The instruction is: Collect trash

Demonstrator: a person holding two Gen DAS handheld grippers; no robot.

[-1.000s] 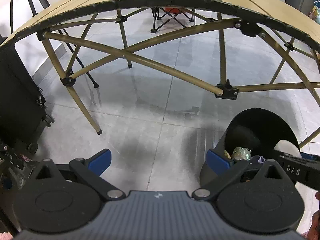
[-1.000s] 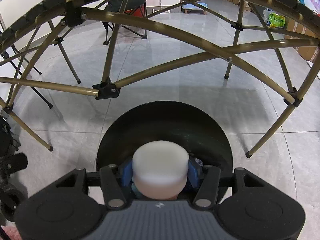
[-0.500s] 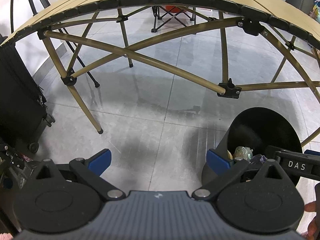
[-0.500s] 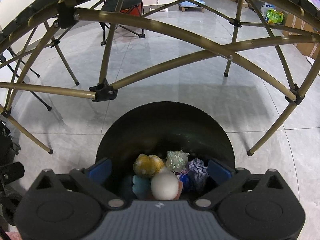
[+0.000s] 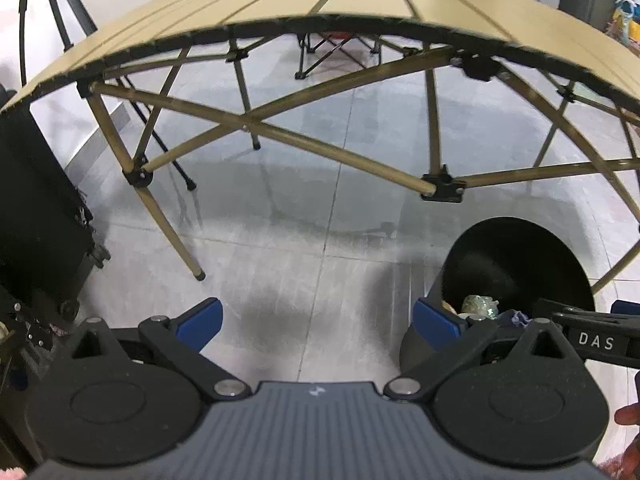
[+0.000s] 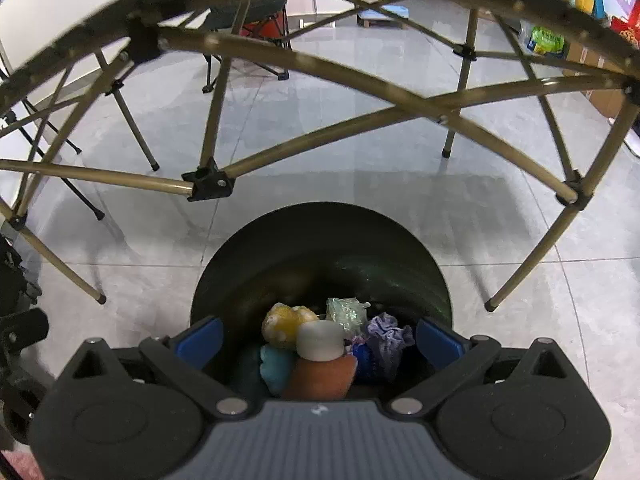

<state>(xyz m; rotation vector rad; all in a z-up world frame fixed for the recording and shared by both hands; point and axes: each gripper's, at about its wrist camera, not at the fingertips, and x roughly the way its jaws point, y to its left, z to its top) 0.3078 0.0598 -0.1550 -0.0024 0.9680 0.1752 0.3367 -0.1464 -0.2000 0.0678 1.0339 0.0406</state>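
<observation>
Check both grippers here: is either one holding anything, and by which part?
Nothing is held. The right gripper has just opened above the black bin; the white-capped bottle lies loose among the trash. The left gripper is open over bare floor.

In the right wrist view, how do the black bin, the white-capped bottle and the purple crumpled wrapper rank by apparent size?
1. black bin
2. white-capped bottle
3. purple crumpled wrapper
The bottle lies nearer the camera, so its lead over the wrapper is unsure.

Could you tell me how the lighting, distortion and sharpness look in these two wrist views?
Left wrist view: fisheye bows the table top into an arch; soft shadow and sheen on the floor tiles. Right wrist view: the trash bin interior is dark, the table frame slightly blurred.
</observation>
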